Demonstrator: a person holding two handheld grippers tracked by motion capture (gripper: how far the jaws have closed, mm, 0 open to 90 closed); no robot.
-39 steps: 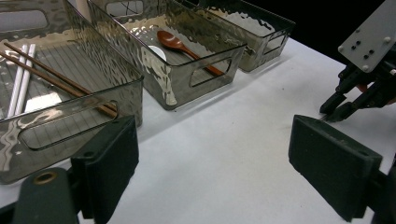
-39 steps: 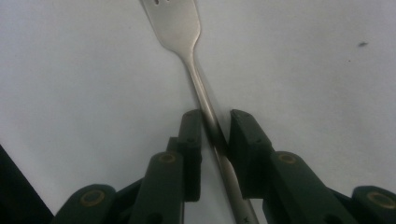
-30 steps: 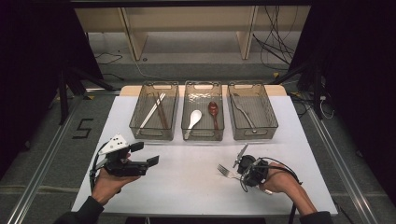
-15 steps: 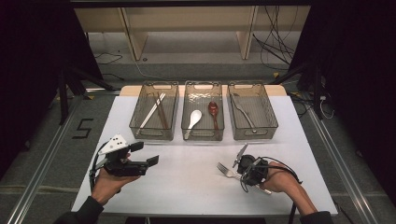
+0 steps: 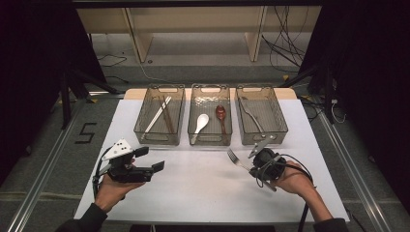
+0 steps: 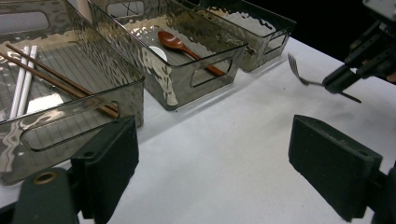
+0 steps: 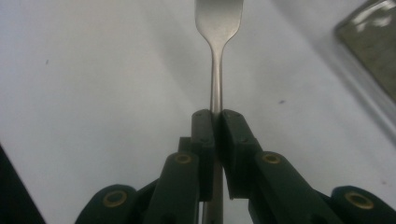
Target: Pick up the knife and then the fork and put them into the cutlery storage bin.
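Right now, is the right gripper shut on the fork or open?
Shut on it: the right gripper pinches the fork by its handle between closed jaws.

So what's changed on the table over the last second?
The right gripper, shut on the fork, has lifted it slightly off the white table. The left gripper stays open and in place; the three bins and their utensils are unchanged.

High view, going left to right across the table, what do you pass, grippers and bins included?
Left gripper, open → bin with chopsticks → bin with a white spoon and a brown spoon → fork clamped in the right gripper → bin with a metal fork.
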